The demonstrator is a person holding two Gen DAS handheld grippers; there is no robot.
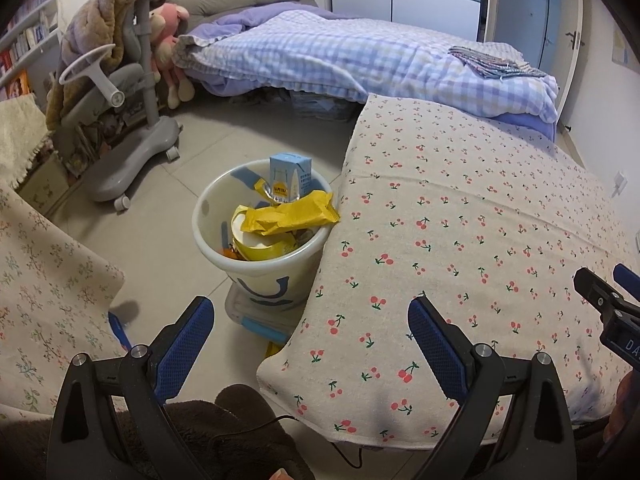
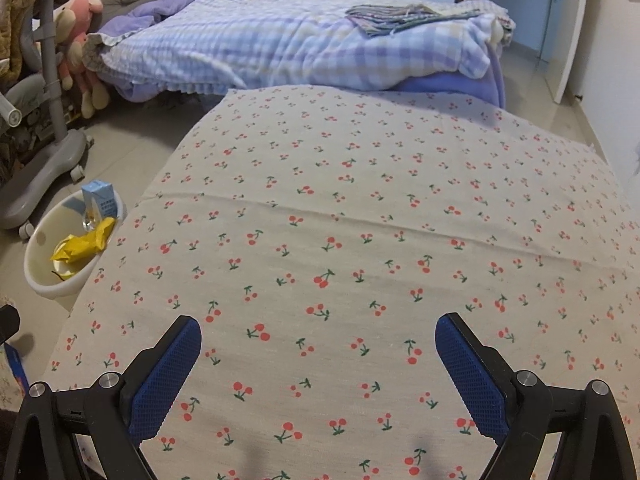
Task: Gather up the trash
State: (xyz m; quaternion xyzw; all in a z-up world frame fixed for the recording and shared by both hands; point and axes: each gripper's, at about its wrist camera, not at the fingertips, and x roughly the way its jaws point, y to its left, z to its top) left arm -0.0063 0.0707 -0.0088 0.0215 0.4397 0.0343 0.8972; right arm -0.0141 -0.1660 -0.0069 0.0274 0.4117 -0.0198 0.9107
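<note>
Since both the left gripper point(image 1: 310, 344) and right gripper point(image 2: 318, 364) gape empty, we judge the yellow wrapper point(image 1: 294, 216) light, crinkly, pinchable at 1 end.

Both the left claw point(image 1: 310, 320) and right claw point(image 2: 318, 340) gape wide, empty, angled downward.

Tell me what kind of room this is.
Most likely a bedroom in a home. A bed with a checked quilt fills the back, stuffed toys lean beside it, and a trash bin stands on the tiled floor.
</note>
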